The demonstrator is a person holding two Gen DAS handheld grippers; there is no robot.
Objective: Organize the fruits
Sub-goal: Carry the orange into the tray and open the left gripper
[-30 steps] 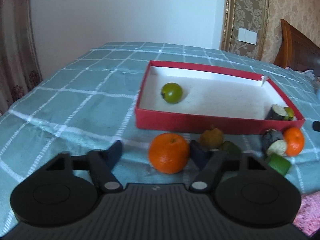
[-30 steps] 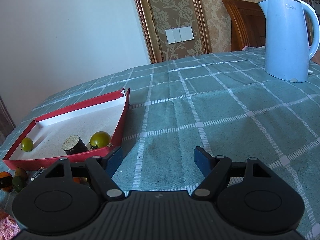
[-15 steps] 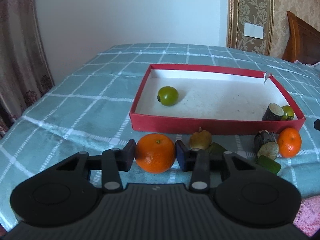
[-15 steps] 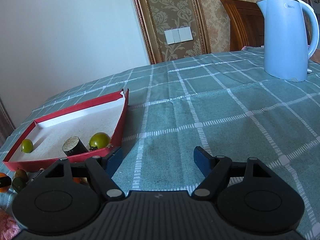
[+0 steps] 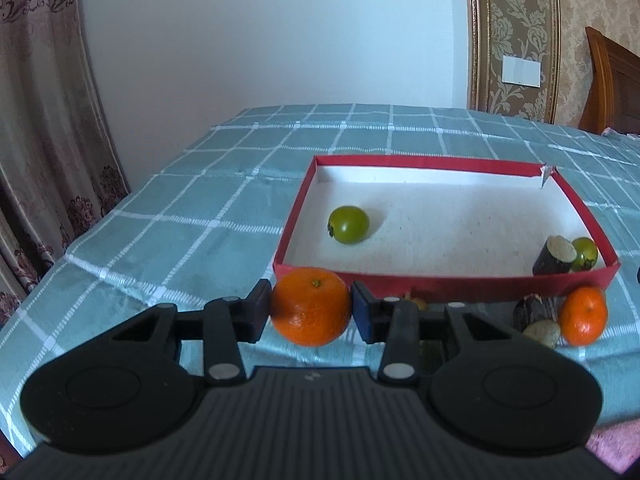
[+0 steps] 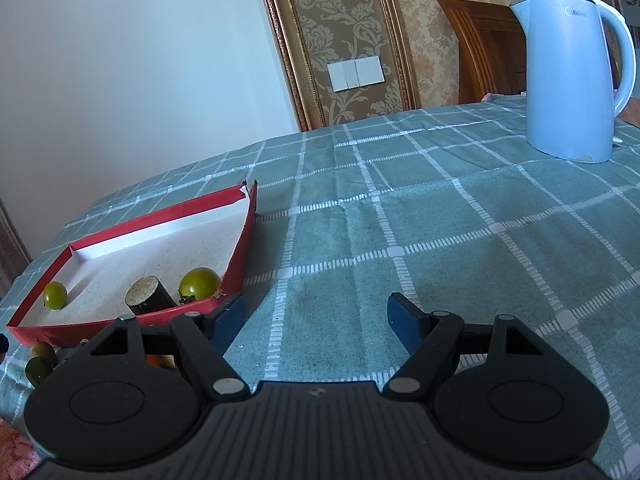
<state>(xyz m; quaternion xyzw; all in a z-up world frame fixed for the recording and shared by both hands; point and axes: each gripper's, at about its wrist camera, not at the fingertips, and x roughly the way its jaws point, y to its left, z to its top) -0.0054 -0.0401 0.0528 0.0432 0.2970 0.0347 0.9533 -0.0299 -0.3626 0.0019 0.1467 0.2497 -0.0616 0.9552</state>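
— What's the left gripper (image 5: 311,307) got?

— An orange (image 5: 310,305), pinched between both pads; it sits just on the near side of the red box (image 5: 440,285), by its near left corner, over the green checked tablecloth (image 5: 168,236); whether it touches the cloth I cannot tell.

— And inside the box?

— A green fruit (image 5: 348,224) towards the left; at the near right corner a dark cut stub (image 5: 555,257) with a second green fruit (image 5: 585,254) just beside it; outside, near that corner, a smaller orange (image 5: 583,315) next to another dark stub (image 5: 535,309).

— The right gripper (image 6: 316,316)?

— Jaws standing wide with nothing between them, only bare cloth; the box's right corner lies just to its left; a pale blue kettle (image 6: 572,76) stands far off to the right.
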